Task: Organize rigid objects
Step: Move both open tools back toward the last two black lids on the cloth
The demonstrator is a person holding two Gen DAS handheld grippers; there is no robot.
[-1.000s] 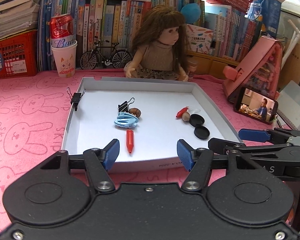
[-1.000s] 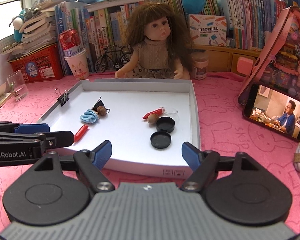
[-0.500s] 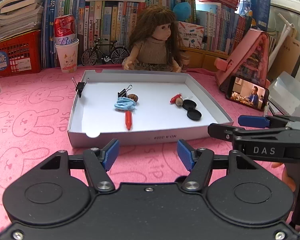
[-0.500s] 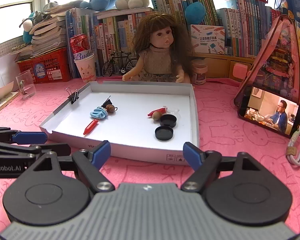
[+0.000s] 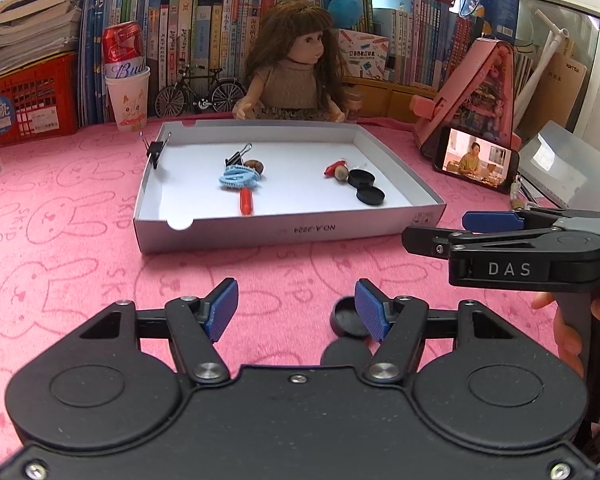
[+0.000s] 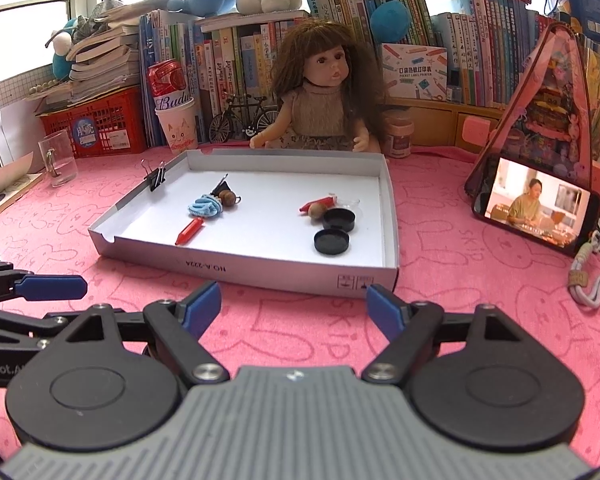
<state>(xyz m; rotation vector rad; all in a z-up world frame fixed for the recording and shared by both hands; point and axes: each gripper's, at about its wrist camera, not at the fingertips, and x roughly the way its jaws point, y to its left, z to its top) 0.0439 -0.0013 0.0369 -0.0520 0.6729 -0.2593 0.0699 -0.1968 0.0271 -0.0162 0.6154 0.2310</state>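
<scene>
A white cardboard tray [image 5: 292, 232] [image 6: 260, 270] lies on the pink cloth. It holds blue hair ties [image 5: 239, 178], a red crayon [image 5: 245, 202], a binder clip [image 5: 238, 156], two nuts, a small red piece [image 6: 318, 203] and two black caps [image 6: 331, 242]. A second binder clip [image 6: 156, 178] grips its left rim. My left gripper [image 5: 297, 308] stands open, short of the tray. A loose black cap [image 5: 346, 316] lies on the cloth, partly behind its right finger. My right gripper [image 6: 294, 304] is open and empty, near the tray's front right corner.
A doll [image 6: 324, 100], a toy bicycle [image 6: 244, 120], a can in a paper cup [image 5: 126, 80] and shelves of books stand behind the tray. A phone [image 6: 536, 204] leans against a pink case at the right. A glass mug [image 6: 58, 158] stands at the left.
Both grippers have drawn back from the tray, which now looks farther off. The loose black cap has come into view beside the left gripper's right finger.
</scene>
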